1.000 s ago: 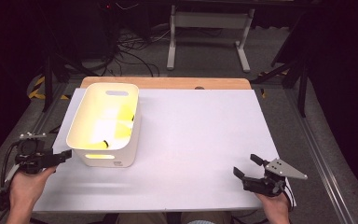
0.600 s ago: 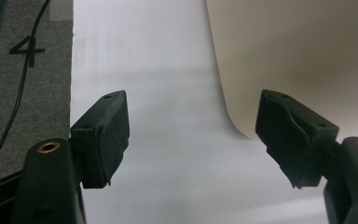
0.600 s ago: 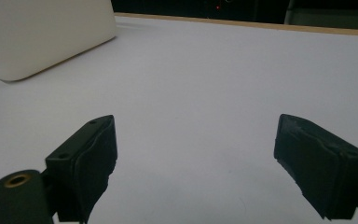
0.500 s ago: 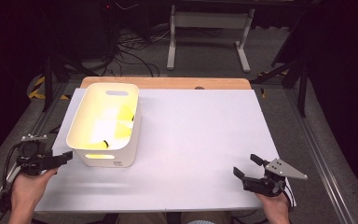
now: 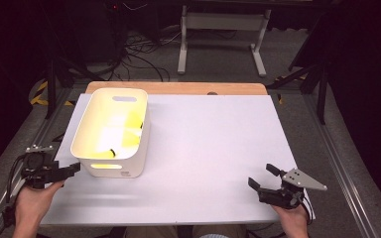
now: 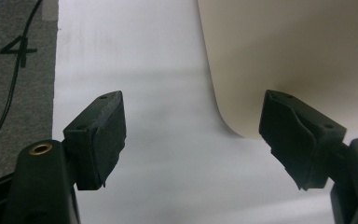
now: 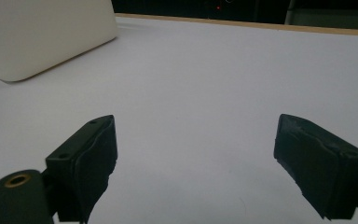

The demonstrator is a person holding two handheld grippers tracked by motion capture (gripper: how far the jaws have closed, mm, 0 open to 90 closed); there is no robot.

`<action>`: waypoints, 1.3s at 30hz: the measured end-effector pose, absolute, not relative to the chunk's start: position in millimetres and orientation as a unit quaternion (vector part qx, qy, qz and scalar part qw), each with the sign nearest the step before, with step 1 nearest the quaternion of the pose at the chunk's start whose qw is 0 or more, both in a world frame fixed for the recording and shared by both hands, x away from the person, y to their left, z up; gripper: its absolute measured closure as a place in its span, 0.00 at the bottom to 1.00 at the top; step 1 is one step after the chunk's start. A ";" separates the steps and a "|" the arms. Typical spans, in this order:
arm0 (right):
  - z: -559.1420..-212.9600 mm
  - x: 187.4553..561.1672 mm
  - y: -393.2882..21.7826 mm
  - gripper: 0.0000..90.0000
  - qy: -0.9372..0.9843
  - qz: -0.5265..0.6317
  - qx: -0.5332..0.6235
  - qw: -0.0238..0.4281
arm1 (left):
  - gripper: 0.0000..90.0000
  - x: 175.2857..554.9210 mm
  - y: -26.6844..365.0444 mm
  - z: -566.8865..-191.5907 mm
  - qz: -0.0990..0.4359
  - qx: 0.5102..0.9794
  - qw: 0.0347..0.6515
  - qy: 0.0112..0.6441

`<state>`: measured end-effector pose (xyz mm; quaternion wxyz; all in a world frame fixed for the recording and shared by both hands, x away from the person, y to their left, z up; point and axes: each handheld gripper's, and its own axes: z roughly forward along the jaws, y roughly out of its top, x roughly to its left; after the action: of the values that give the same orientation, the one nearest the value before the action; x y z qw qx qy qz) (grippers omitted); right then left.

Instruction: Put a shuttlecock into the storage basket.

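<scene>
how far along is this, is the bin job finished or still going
It looks near its end. Done: yellow items lie inside the white bin on the table. In hand: nothing; the left gripper, beside the bin's corner, has just been opening with nothing between its jaws, and the right gripper is open and empty. Left: nothing visible on the table.

Bright light from above falls on the white desk [image 5: 203, 148]; beyond the desk the room is dark. The tub [image 5: 110, 133] glows yellow inside, overexposed, casting a soft shadow beside it. Close-up jaws look blurred.
</scene>
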<state>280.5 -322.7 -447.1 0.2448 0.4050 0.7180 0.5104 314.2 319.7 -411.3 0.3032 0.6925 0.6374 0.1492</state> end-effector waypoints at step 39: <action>-446.9 280.5 -323.5 0.15 0.717 0.511 0.406 0.245 | 0.27 295.3 306.5 -423.0 0.150 0.699 0.336 0.614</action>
<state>280.5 -323.5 -446.9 0.2451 0.4056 0.7172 0.5109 295.3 306.5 -423.0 0.3358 0.6988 0.6136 0.1497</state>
